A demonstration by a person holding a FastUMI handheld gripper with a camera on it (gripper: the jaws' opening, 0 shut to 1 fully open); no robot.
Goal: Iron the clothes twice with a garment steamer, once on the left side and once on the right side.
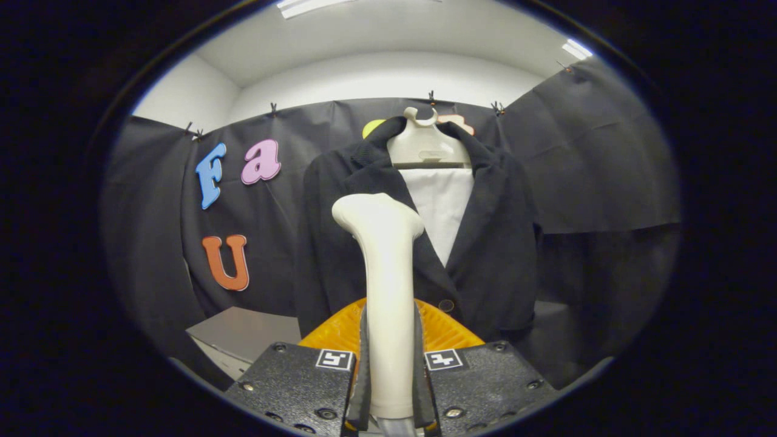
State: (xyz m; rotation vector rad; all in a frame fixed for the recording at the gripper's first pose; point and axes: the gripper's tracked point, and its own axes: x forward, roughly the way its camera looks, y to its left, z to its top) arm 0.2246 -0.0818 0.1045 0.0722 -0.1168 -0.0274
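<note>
My gripper (390, 358) is shut on the handle of a cream-white garment steamer (385, 273). The steamer stands upright between both fingers (363, 364), and its head rises in front of the jacket's left chest, close to the lapel. Whether the head touches the cloth I cannot tell. The dark jacket (491, 255) hangs just beyond the steamer on a white hanger (428, 145), with a white board or shirt front (442, 206) showing between its lapels. The jacket's lower middle is hidden behind the steamer.
A grey table or box top (249, 337) lies low to the left of the jacket. An orange ribbed part (443, 331) sits just behind the fingers. Black cloth walls enclose the booth on all sides.
</note>
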